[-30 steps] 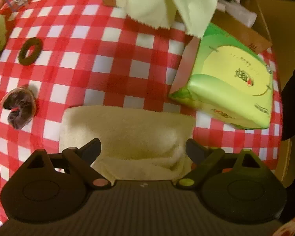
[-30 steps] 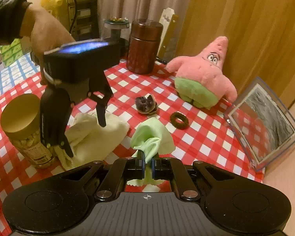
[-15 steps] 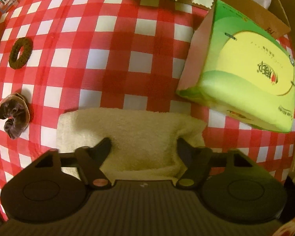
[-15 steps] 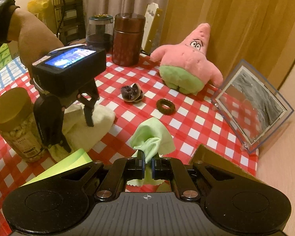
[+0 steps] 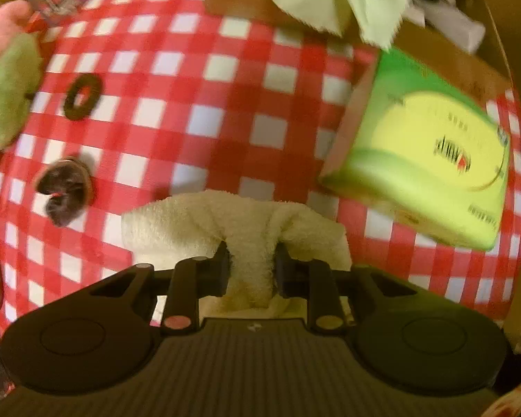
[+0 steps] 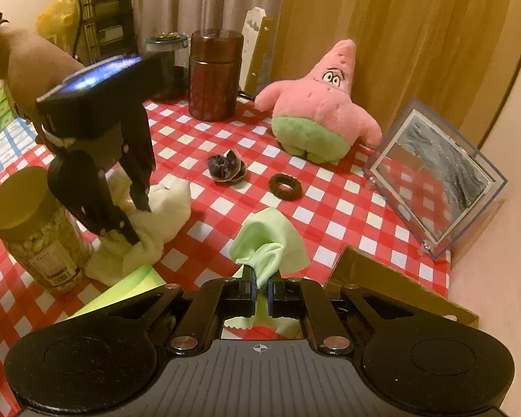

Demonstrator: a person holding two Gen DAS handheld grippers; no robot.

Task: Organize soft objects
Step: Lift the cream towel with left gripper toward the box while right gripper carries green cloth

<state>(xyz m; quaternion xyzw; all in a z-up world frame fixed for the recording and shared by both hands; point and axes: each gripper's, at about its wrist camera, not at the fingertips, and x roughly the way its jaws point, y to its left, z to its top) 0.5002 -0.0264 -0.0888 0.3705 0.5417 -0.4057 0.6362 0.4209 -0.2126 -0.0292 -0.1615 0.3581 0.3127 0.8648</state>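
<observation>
Your left gripper [image 5: 251,267] pointed down at the cream towel [image 5: 232,226], jaws closing with a bunched fold pinched between them. Just right of the towel, only your left view showed the whole green tissue pack [image 5: 430,163]. Your right gripper [image 6: 260,290] was clamped on the one green cloth [image 6: 271,246]. Only the right view showed, beside the towel, one nut jar [image 6: 34,229]; beyond it two scrunchies [image 6: 225,168], one pink star plush [image 6: 321,111] and two canisters [image 6: 215,73]
</observation>
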